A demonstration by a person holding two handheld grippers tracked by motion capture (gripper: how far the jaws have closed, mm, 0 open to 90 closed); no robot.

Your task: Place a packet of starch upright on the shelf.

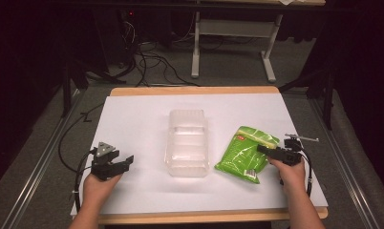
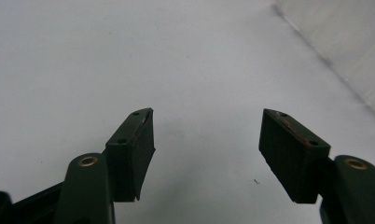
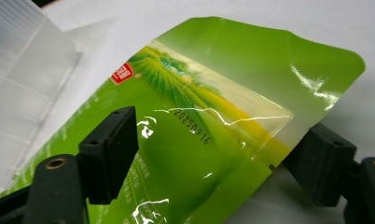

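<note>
At the lower left of the high view the left gripper (image 1: 114, 163) rests on the white tabletop (image 1: 142, 114) with its jaws apart and nothing between them; in the left gripper view the two black pads stand wide over bare white surface, with the pale wall of the plastic box (image 2: 344, 42) running along the upper right corner. That hand looks idle, and it seems best kept there, clear of the box, unless the box needs steadying. In the middle of the high view the clear plastic box (image 1: 186, 143) lies flat, its long side running up the frame. Just right of it, and possibly touching its lower right corner, lies the green packet (image 1: 246, 153), angled so that its top corner points to the upper right. The right gripper (image 1: 269, 150) comes in over the packet's right edge from the lower right. In the right gripper view its jaws are spread wide with the green packet (image 3: 213, 140) between them: the left pad sits over the printed face, the right pad is off the sealed edge, and neither appears to press on the film yet. The step in hand is probably the pickup. To do it well, the jaws should straddle the flat sealed rim rather than the puffy middle, sink until the lower pad slips under the edge, then close firmly, since the glossy film looks slippery and may slide or crumple.
</note>
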